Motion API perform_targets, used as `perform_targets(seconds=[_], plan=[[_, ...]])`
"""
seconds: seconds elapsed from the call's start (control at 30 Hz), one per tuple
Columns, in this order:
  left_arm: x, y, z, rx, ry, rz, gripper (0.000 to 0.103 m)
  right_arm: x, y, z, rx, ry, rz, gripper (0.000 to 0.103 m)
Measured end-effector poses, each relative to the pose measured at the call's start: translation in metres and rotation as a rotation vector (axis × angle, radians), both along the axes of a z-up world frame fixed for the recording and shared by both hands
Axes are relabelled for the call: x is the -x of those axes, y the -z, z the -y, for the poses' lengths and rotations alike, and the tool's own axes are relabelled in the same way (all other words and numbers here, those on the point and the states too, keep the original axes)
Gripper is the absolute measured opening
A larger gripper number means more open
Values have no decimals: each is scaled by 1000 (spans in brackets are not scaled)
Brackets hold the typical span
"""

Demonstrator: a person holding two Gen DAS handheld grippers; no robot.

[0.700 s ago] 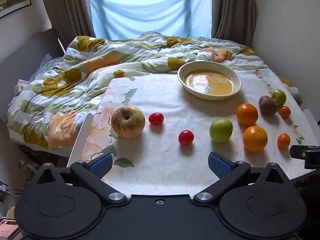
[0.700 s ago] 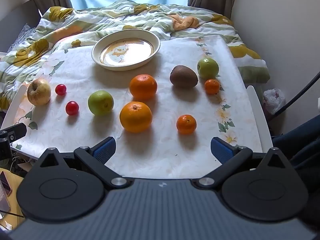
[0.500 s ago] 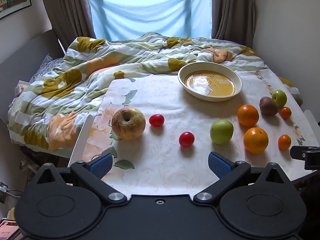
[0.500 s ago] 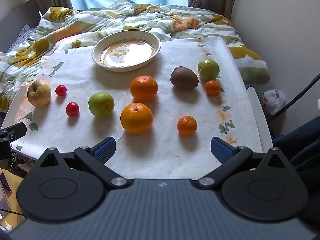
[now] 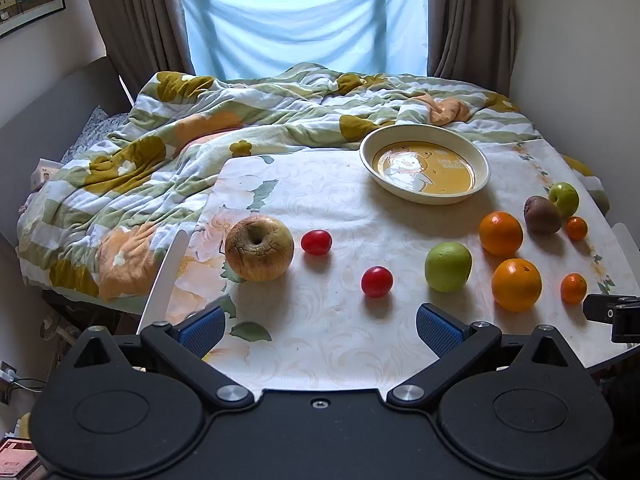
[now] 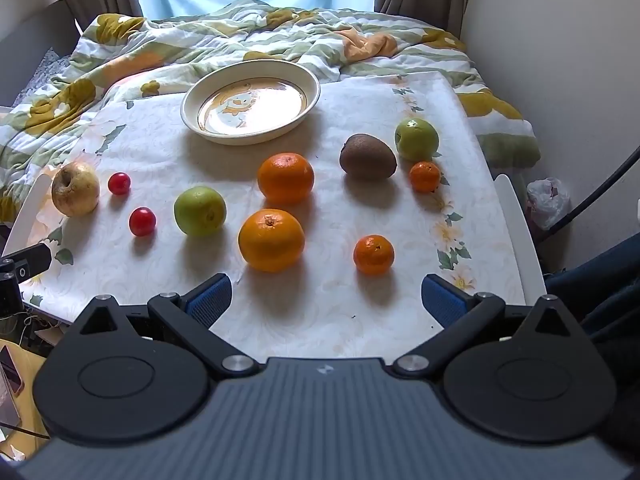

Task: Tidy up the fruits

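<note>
My left tool (image 5: 318, 330) and right tool (image 6: 326, 300) hang with fingers spread apart, holding nothing, at the near edge of the surface (image 6: 360, 92). Every fruit lies loose on my side of the empty dish (image 6: 188, 118), none inside. The large orange (image 6: 271, 239) sits nearest, between the dish and my right tool; I judge it best taken squarely across its widest part, gently, as round fruit may roll. Against half a second ago, both views have crept slightly closer; the fruit has not shifted.

Both wrist views over shared table (image 5: 340, 200)
</note>
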State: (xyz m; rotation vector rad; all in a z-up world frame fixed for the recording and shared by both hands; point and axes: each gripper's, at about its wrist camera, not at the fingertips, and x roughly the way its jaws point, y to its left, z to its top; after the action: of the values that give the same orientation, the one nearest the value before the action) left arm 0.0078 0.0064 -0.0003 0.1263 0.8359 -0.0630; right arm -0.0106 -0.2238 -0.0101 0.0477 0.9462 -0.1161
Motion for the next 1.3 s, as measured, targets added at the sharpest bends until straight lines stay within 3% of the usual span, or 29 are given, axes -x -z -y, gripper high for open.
perform_targets(seconds=[1.3], plan=[[-2, 3, 2, 1, -5, -1, 103, -5, 4, -2, -5, -2, -4, 103]])
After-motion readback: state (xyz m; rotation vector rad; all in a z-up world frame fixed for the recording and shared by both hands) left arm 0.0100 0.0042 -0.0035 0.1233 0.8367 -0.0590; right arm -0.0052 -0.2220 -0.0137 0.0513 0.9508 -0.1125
